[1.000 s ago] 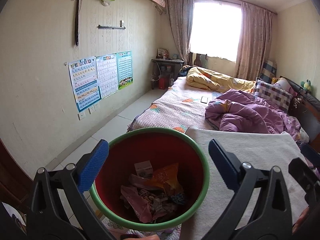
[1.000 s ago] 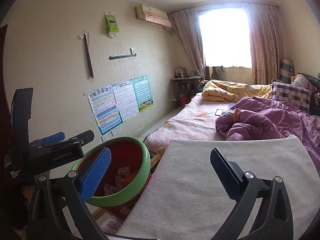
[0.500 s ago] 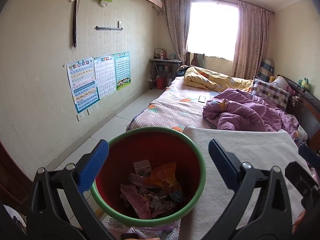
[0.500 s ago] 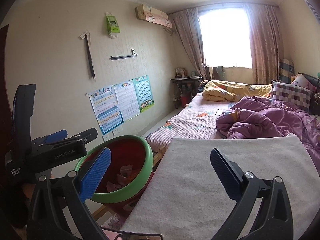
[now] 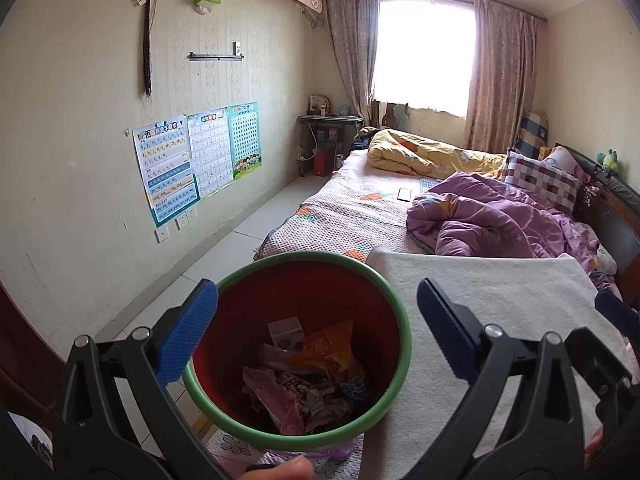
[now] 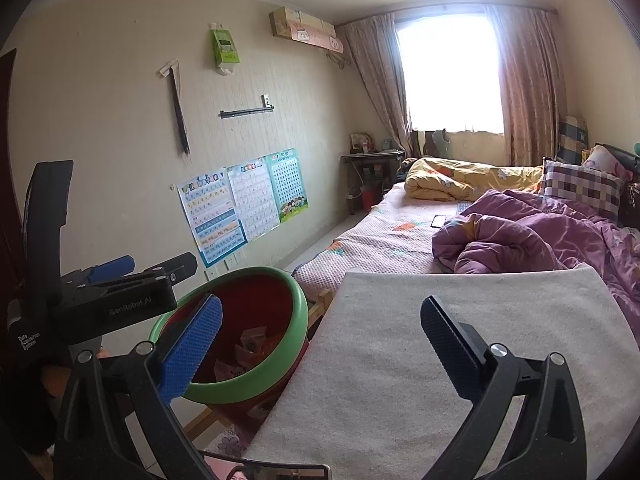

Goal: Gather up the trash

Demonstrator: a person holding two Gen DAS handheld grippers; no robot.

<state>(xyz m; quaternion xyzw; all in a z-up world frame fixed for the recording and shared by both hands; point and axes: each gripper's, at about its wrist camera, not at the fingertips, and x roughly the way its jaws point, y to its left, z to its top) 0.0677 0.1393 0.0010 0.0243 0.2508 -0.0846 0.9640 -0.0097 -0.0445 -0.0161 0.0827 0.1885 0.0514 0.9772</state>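
Wrappers (image 5: 308, 376) inside red bin (image 5: 256, 320)

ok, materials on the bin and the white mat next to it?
Bin: looks like moulded plastic, glossy red wall with a smooth green rim catching light. White mat: seems felt or towel-like fabric, matte and fuzzy, no sheen. Trash inside: crinkled plastic and paper wrappers, probably.

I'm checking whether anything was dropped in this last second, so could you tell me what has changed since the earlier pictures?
Nothing was taken or let go. The left hand-held gripper drifted slightly; the red bin sits a little higher in its view. Both grippers, including the right hand-held gripper, stay open and empty, and the wrappers lie unchanged.
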